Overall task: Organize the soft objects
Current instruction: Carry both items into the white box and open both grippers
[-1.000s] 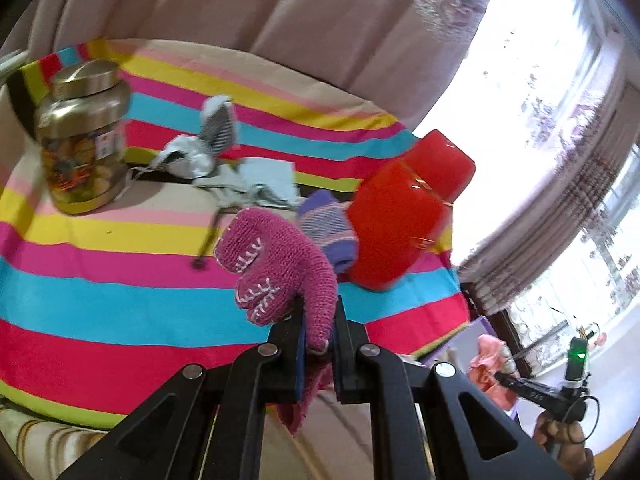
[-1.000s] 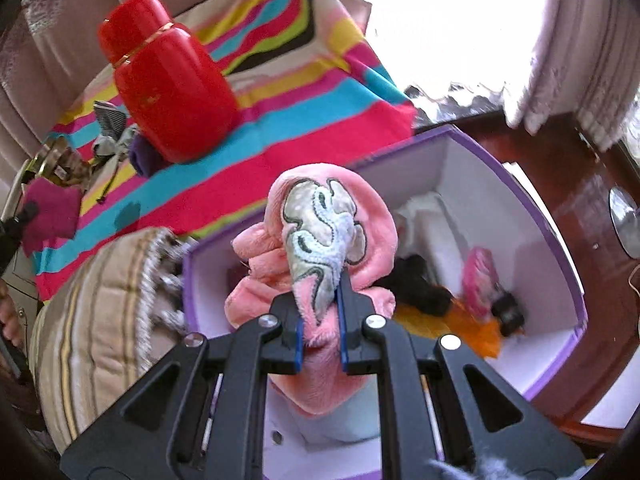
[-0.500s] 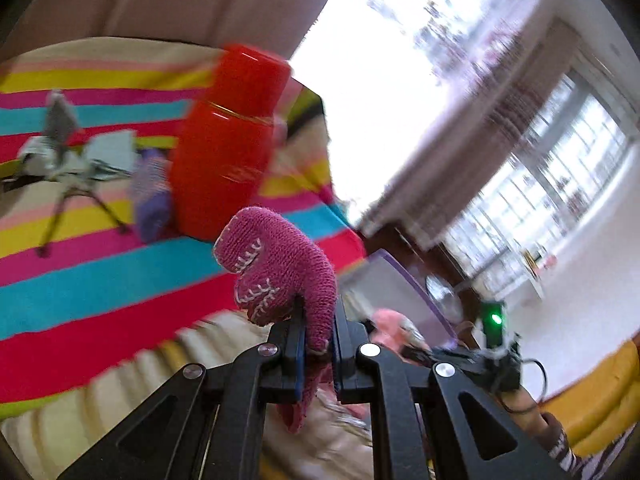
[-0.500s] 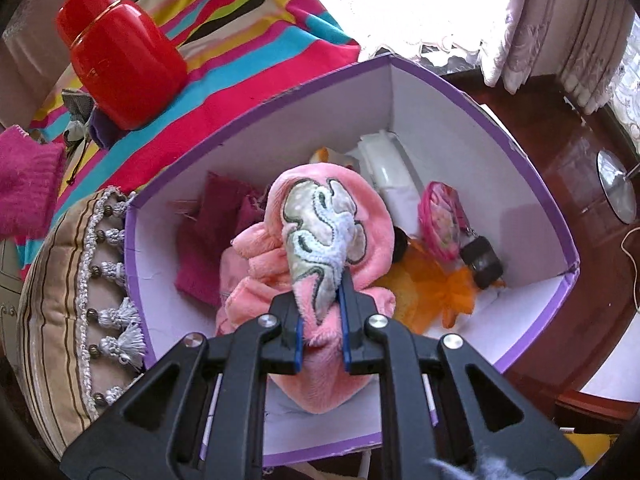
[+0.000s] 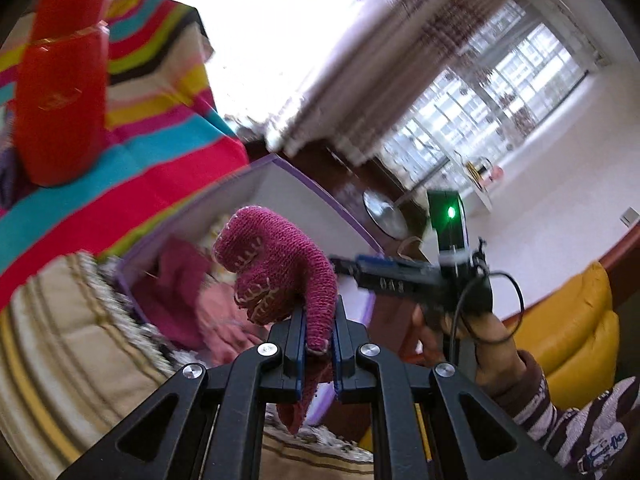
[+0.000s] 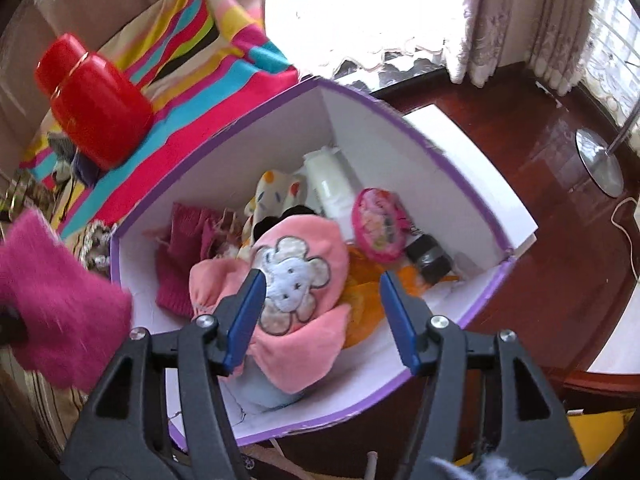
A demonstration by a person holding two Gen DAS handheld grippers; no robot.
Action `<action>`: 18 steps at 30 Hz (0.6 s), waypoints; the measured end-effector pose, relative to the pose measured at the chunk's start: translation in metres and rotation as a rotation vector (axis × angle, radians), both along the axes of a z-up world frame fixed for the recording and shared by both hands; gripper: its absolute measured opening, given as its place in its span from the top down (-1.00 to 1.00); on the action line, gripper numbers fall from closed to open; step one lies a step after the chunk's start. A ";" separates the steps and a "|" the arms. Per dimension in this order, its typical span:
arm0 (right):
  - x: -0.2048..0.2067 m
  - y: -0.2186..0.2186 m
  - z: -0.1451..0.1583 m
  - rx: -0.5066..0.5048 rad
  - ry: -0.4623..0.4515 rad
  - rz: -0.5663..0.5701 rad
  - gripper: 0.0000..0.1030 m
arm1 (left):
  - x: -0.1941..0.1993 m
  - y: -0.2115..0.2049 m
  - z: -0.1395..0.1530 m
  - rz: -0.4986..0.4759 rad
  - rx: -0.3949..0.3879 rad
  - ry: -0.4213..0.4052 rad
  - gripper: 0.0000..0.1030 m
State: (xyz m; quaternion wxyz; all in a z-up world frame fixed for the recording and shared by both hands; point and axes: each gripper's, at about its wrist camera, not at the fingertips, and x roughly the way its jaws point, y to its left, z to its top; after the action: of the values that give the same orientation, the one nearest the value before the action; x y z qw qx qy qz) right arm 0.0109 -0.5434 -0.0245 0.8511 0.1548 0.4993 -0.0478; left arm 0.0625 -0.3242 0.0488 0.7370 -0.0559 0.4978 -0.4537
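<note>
A pink cloth (image 6: pixel 304 280) was seen lying in the purple box (image 6: pixel 472 184) among a maroon knit (image 6: pixel 180 256), a white bottle (image 6: pixel 332 184) and a pink pouch (image 6: pixel 378 228), the right gripper (image 6: pixel 320 284) opening above it, while a maroon glove (image 5: pixel 280 264) was pinched by the left gripper (image 5: pixel 318 344); no writing could be read.

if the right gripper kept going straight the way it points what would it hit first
Most likely the pink embroidered cloth lying in the purple-rimmed box. The right gripper, jaws opening, points down at it, though depth is unclear.
</note>
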 end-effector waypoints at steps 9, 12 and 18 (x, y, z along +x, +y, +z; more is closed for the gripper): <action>-0.001 -0.005 0.001 0.019 -0.014 -0.003 -0.24 | 0.001 -0.013 -0.037 -0.025 0.163 0.113 -0.13; 0.000 -0.004 -0.001 0.026 -0.010 0.004 -0.24 | 0.006 -0.004 -0.034 0.013 0.170 0.095 -0.19; 0.005 0.009 0.001 0.034 -0.015 0.043 -0.25 | 0.019 0.013 -0.031 0.066 0.133 0.112 -0.19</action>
State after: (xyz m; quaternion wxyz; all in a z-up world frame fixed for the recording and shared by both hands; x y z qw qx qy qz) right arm 0.0164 -0.5340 -0.0231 0.8529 0.1589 0.4969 -0.0196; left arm 0.0819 -0.3116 0.0174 0.7247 -0.0487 0.5653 -0.3911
